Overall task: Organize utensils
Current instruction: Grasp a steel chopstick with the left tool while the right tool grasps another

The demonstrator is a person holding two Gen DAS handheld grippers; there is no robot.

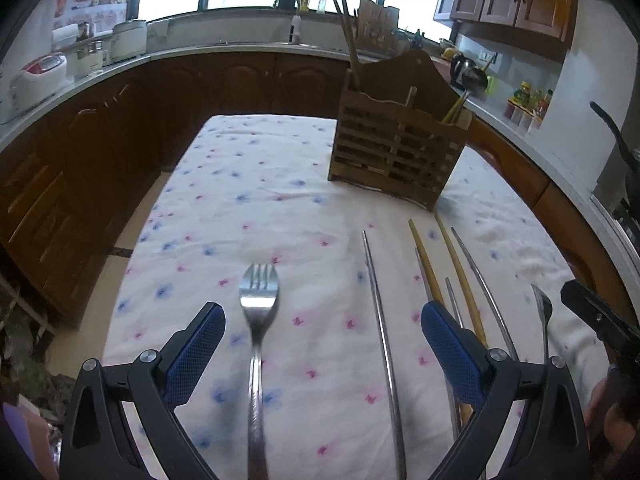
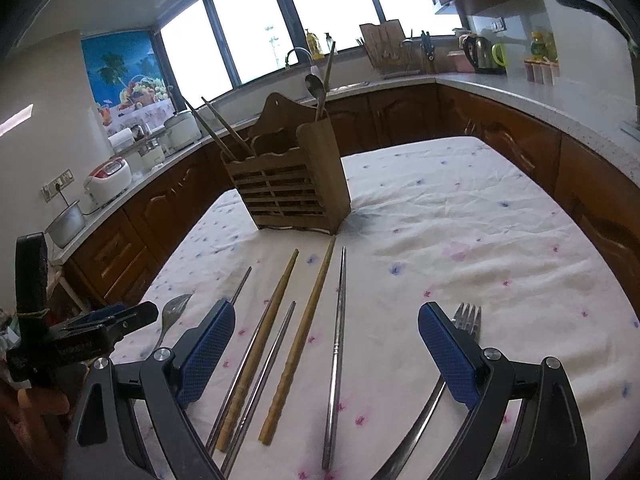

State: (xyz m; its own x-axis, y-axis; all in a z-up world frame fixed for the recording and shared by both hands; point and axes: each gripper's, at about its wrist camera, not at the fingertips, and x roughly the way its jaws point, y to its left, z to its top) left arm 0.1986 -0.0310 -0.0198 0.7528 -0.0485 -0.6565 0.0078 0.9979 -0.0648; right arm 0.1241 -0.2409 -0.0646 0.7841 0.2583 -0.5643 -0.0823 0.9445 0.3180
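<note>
Utensils are laid out on a floral-clothed tabletop (image 1: 256, 184), nearly all with the long axis running from the near edge toward the wooden utensil holder (image 1: 396, 152) at the far end. In the left wrist view, a steel fork (image 1: 258, 320) is seen between the fingers of the left hand-held gripper (image 1: 322, 344), tines pointing away toward the holder, handle running back under the camera; it is not touched by either blue pad. The left hand-held gripper is spread wide and nothing is held.

To its right a metal chopstick (image 1: 380, 336) lies just inside the right finger, tip pointing away. In the right wrist view, two wooden chopsticks (image 2: 296, 344) and further metal chopsticks (image 2: 336, 356) are seen side by side between the fingers of the right hand-held gripper (image 2: 326, 340) — narrow tips toward the holder, thick ends near. A second fork (image 2: 466, 320) lies partly behind the right finger, tines forward. A spoon (image 2: 172, 312) lies outside the left finger. The right hand-held gripper is also wide open and empty.

Inside the holder, chopsticks (image 2: 218, 132) lean in the left compartment and a ladle (image 2: 316, 88) stands in the right one.
</note>
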